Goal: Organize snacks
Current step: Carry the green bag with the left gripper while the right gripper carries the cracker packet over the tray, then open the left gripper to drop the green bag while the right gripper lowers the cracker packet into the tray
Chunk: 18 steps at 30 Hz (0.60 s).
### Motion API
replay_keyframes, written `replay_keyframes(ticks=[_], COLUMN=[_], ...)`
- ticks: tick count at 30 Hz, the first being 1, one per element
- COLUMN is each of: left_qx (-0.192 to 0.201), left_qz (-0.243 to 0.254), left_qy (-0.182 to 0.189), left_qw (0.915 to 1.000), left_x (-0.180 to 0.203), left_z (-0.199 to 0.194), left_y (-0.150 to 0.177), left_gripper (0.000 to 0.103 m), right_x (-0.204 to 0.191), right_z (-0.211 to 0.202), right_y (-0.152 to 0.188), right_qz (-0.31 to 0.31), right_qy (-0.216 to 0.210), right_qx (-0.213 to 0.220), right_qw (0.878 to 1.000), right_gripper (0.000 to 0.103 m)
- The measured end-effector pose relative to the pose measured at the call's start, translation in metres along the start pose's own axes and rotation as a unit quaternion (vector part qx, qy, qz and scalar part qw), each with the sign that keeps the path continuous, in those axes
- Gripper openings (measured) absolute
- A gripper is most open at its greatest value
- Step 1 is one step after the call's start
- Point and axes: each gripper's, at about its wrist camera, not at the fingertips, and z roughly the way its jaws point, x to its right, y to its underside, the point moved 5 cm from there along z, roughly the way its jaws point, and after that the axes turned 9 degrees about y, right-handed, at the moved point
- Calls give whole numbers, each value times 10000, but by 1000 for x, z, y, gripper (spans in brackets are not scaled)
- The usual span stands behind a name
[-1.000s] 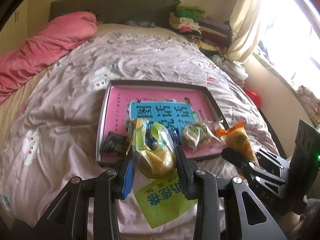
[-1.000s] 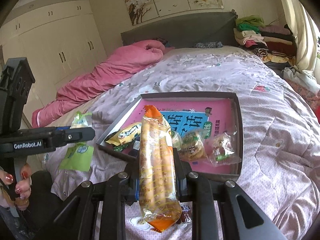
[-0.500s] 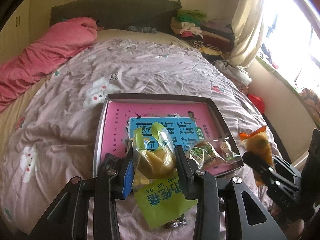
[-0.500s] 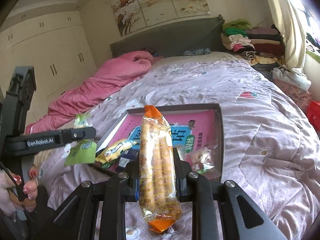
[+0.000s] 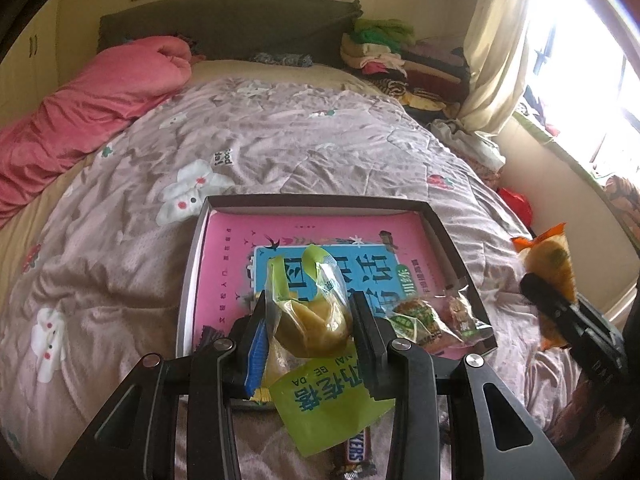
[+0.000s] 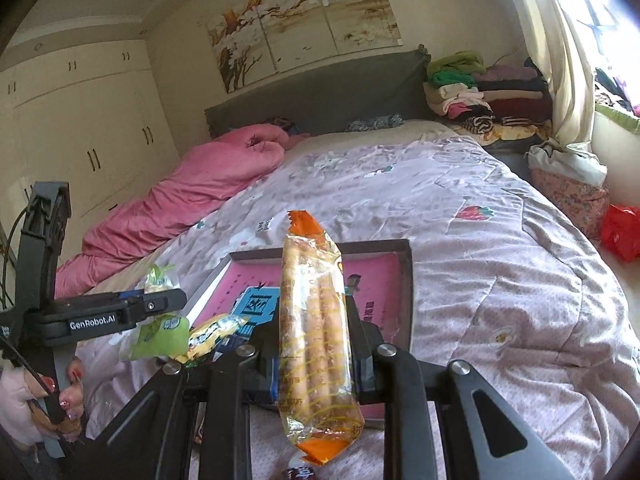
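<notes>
Spread across most of both views is a mauve quilt (image 5: pixel 280 152), with a pink duvet (image 5: pixel 92 104) at upper left. At lower centre, a shallow tray (image 5: pixel 320 200) holds wrapped snacks. The green snack bag (image 5: pixel 312 316) is clamped by the left gripper (image 5: pixel 310 334); the orange biscuit-stick pack (image 6: pixel 314 332) is clamped upright by the right gripper (image 6: pixel 314 354).

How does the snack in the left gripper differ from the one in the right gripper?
The green packet in the left gripper is short and bulging, with a rounded yellowish cake inside; the orange-ended packet in the right gripper is long and slim, holding stick-shaped biscuits. The green packet has green printed ends, the other orange ones. Both are partly clear and clamped mid-length, near the tray.
</notes>
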Motion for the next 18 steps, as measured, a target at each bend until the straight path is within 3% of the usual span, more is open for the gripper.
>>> replay_keyframes(ticks=[10,18], left_qx=[-166,-224], left_qz=[-110,-128], left_qy=[-70,-62], left_qw=[9998,9996], left_x=[-17,-21], left_z=[25,34], left_y=[3,3], left_gripper=[39,39], right_x=[17,22], right_z=[15,32], right_y=[-6,-7], right_qz=[190,404], right_qy=[191,96], right_qx=[-49,-167], right_qw=[9996,9990], right_gripper=[25,25])
